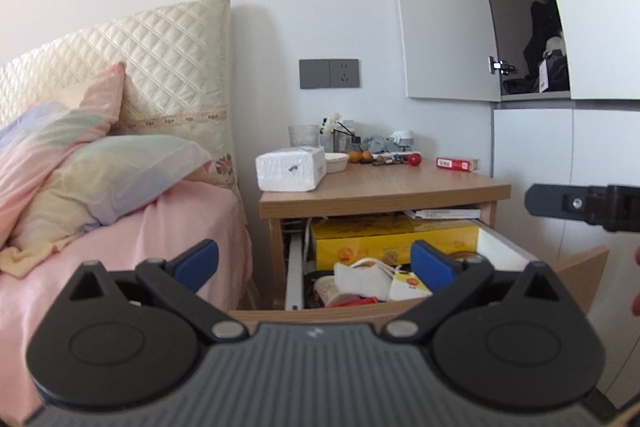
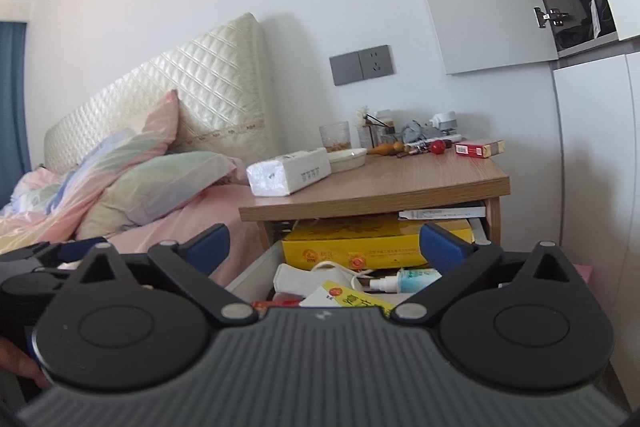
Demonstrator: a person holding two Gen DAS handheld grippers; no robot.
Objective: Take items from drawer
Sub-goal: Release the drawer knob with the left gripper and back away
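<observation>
The bedside table's drawer (image 1: 504,247) stands pulled open below both grippers. Inside lie a long yellow box (image 1: 392,239) (image 2: 360,243), a white face mask (image 1: 360,277) (image 2: 304,279), a small spray bottle (image 2: 404,277), a yellow-and-white packet (image 2: 352,297) and something red (image 2: 276,303). My left gripper (image 1: 316,263) hovers open over the drawer's near end, nothing between its blue fingers. My right gripper (image 2: 326,247) is open too, just in front of the drawer, empty. Part of the right gripper (image 1: 580,205) shows at the right edge of the left wrist view.
The wooden bedside table (image 1: 400,187) carries a white tissue pack (image 1: 290,169), a glass, a dish, small clutter and a red box (image 1: 456,163). A bed with pink sheet and pillows (image 1: 100,171) lies to the left. White cupboards (image 1: 532,155) stand to the right, one upper door ajar.
</observation>
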